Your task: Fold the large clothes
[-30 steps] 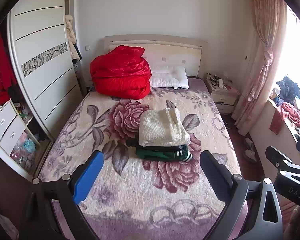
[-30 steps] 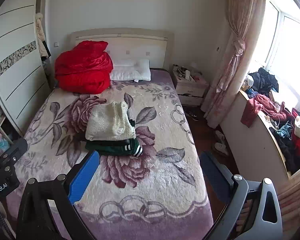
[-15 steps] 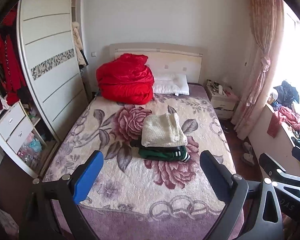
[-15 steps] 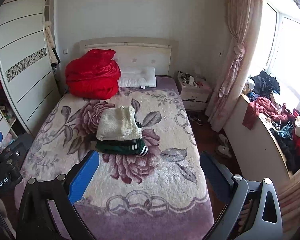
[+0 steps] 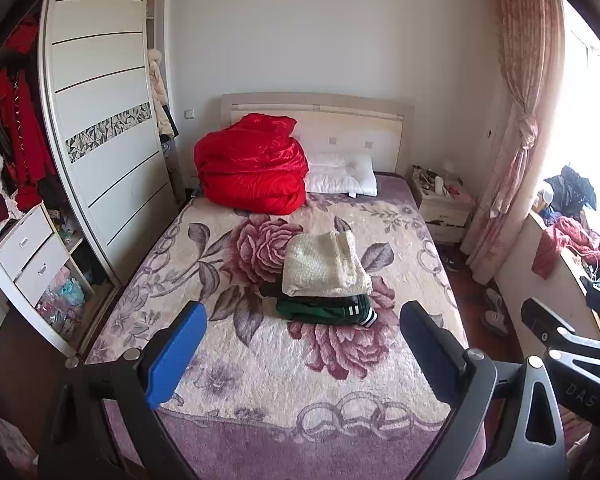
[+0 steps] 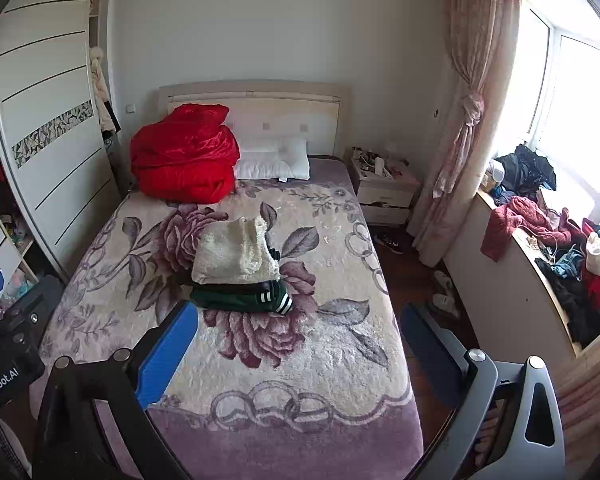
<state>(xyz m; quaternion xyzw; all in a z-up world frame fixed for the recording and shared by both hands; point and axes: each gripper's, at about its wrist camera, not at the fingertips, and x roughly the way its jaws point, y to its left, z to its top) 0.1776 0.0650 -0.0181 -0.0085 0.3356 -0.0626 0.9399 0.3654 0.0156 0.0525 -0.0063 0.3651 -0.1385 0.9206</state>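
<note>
Two folded garments sit stacked ahead of my left gripper [image 5: 300, 344] in its own camera: one cream knit sweater [image 5: 324, 266] lying on top of one dark green garment with white stripes [image 5: 326, 310]. The stack rests mid-bed, beyond and between the fingertips, well apart from them. I have the left gripper's jaws spread wide, nothing between the two blue pads [image 5: 176, 354]. Farther off past the stack I count one red quilt bundle [image 5: 252, 168] and, just beside it to the right, one white pillow [image 5: 340, 174], both against the headboard. The floral blanket [image 5: 260, 360] covers the bed under everything. Off to the left stands one wardrobe [image 5: 108, 128] with red clothes hanging in its open part; to the right, one nightstand [image 5: 444, 204] and one tied pink curtain [image 5: 516, 140]. At the right edge my other tool, the right gripper [image 5: 572, 344], pokes into view.

From the right wrist view I see the same two garments, sweater [image 6: 234, 254] over green garment [image 6: 240, 298], ahead of the right gripper's left pad and slightly to the left of centre. This right gripper [image 6: 298, 344] is also wide open and empty, hanging above the foot of the blanket [image 6: 300, 344]. One quilt [image 6: 186, 156] and one pillow [image 6: 274, 162] lie beyond. To the right runs one window ledge [image 6: 496, 280] heaped with clothes I can't count. The left gripper's body [image 6: 8, 344] shows at the left edge.
</note>
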